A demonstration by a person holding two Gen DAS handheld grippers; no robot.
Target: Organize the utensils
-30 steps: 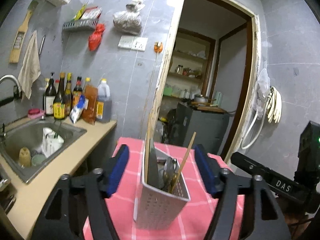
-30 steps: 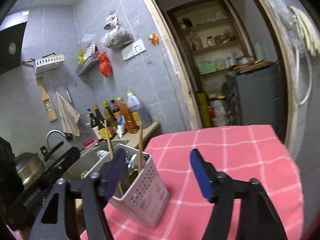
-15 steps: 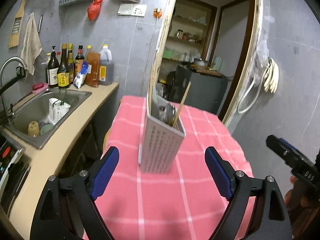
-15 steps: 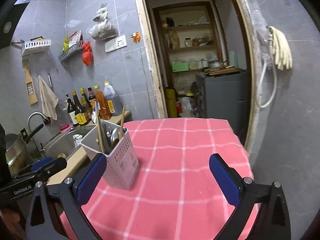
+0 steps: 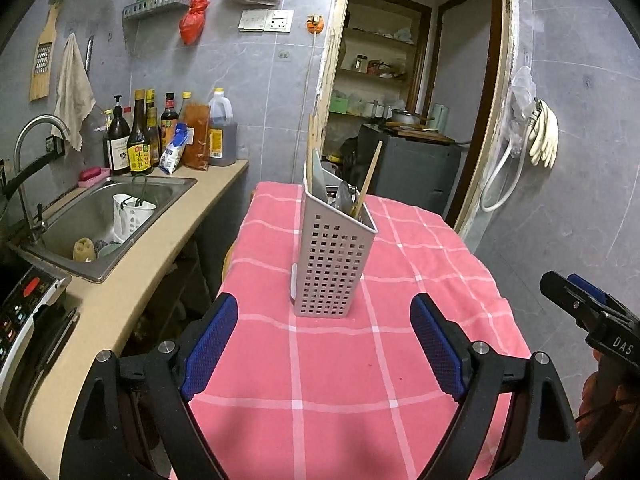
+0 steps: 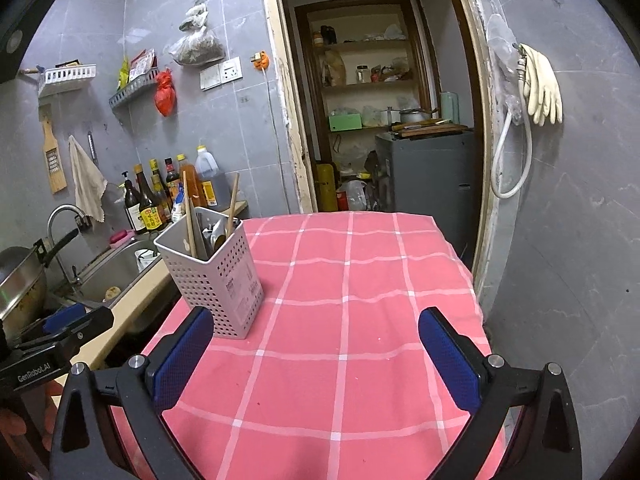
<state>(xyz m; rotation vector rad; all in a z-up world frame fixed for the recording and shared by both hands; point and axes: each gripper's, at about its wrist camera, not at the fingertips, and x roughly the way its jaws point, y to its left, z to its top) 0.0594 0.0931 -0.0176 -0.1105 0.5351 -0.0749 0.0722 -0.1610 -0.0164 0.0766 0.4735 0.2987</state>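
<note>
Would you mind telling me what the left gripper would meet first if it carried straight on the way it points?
Most likely the perforated utensil holder, standing centred ahead of the open, empty left gripper. As the gripper tilts downward, it might touch the pink tablecloth just before it; depth is unclear.

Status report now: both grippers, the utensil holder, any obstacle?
Left gripper open, empty. Right gripper open, empty. Utensil holder upright on pink tablecloth, chopsticks and spoons inside. Nothing in the way.

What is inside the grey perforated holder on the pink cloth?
The holder has wooden chopsticks sticking up and metal spoons at the rim. Its walls hide their lower ends and anything at the bottom.
</note>
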